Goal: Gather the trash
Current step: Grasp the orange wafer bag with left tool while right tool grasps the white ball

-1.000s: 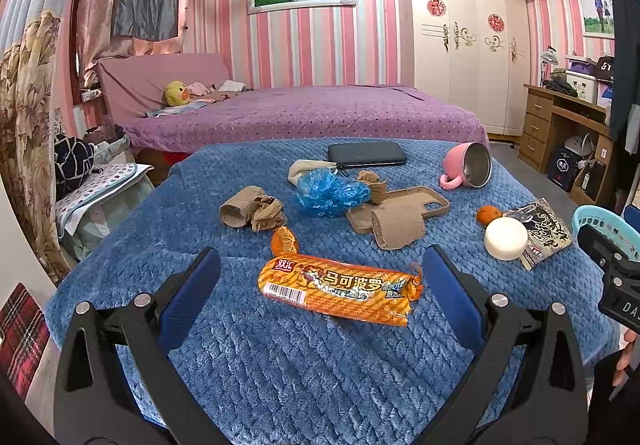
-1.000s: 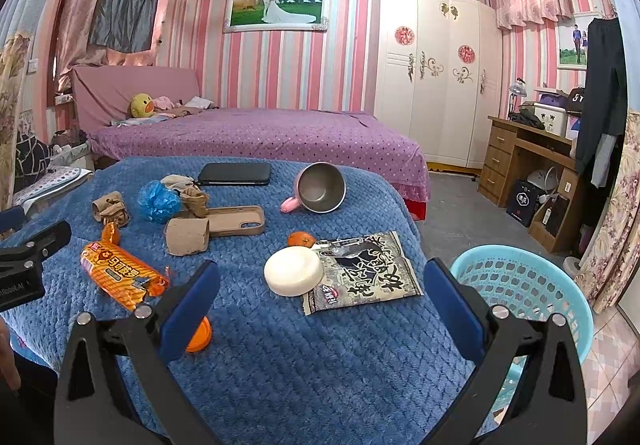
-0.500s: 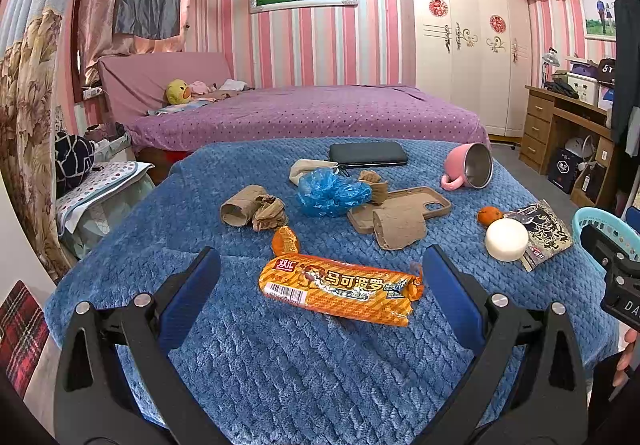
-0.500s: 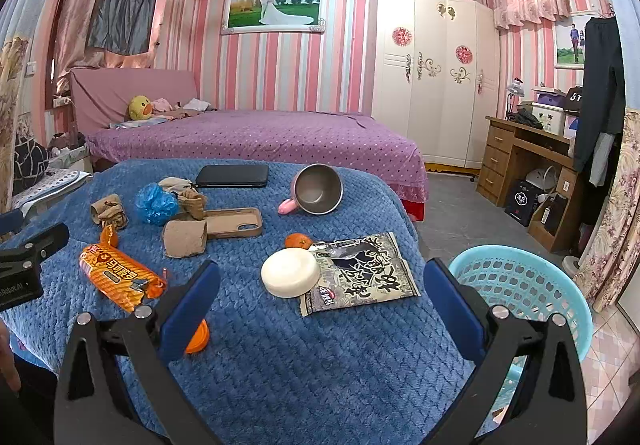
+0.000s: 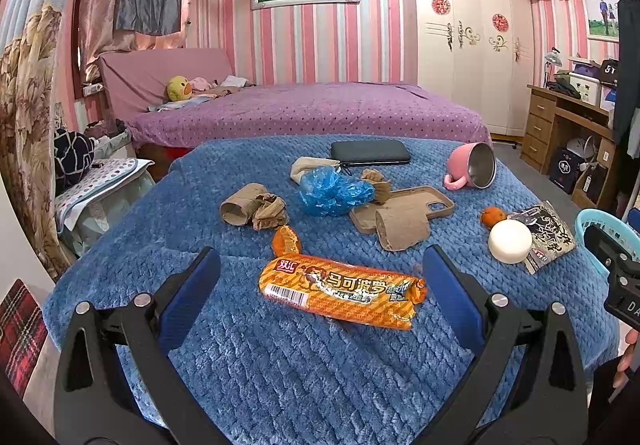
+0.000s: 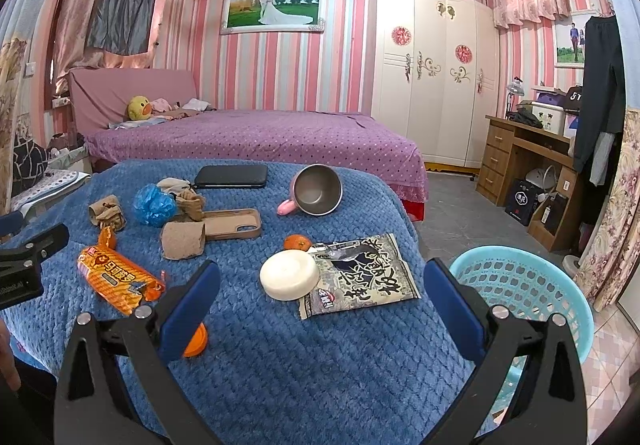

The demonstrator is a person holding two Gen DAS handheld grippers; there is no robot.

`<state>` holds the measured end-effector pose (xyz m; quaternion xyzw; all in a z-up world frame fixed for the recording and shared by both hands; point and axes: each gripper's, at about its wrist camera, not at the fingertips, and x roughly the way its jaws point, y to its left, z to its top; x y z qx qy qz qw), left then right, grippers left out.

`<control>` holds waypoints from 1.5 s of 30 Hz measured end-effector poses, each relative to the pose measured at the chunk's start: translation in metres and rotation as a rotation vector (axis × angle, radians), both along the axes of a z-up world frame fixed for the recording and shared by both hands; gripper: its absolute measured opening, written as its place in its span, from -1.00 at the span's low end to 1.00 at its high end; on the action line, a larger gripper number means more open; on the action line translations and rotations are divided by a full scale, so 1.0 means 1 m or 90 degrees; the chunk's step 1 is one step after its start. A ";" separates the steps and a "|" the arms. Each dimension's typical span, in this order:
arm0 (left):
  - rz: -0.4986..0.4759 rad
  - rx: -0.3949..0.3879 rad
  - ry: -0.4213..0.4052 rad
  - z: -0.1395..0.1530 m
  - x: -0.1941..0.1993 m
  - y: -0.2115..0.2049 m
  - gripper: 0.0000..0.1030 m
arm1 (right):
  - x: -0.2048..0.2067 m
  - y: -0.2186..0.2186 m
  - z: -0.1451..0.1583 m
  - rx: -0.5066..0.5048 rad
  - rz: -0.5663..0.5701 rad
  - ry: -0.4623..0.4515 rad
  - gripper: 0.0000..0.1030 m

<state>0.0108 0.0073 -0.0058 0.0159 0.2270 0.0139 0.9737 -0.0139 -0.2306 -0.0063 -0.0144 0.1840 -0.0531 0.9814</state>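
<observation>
An orange snack wrapper (image 5: 340, 291) (image 6: 114, 279) lies on the blue blanket (image 5: 280, 373), just ahead of my open left gripper (image 5: 320, 285), between the lines of its blue pads. A black-and-white snack packet (image 6: 360, 275) (image 5: 546, 235) lies near the blanket's right edge, ahead of my open right gripper (image 6: 320, 293). A white round puck (image 6: 289, 274) overlaps the packet's left side. Crumpled blue plastic (image 5: 332, 191) (image 6: 154, 205) and brown paper scraps (image 5: 256, 209) sit farther back. A light blue laundry basket (image 6: 524, 285) stands on the floor at the right.
A pink mug (image 6: 316, 195) lies on its side near a black phone (image 6: 232, 176), a tan phone case (image 6: 232, 225) and a small orange (image 6: 298, 243). An orange lid (image 6: 196, 341) hides behind my right gripper's left finger. A purple bed (image 6: 260, 137) stands behind, a wooden desk (image 6: 524, 161) at right.
Both views have shifted only slightly; the right gripper has edged a little forward and left over the blanket. Nothing was picked up or moved.
</observation>
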 end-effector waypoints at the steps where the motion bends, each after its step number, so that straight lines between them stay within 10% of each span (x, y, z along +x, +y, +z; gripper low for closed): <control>1: 0.002 0.002 -0.001 0.001 0.001 -0.001 0.90 | 0.001 0.000 0.001 0.000 0.000 0.001 0.92; 19: 0.008 -0.006 0.009 0.023 0.035 0.008 0.90 | 0.031 -0.020 0.032 0.023 -0.007 0.019 0.92; 34: 0.021 0.022 0.075 -0.029 0.057 0.032 0.90 | 0.056 -0.048 -0.006 0.030 -0.021 0.046 0.92; 45: 0.017 -0.055 0.167 -0.060 0.086 0.049 0.90 | 0.069 -0.070 -0.017 0.079 -0.043 0.085 0.92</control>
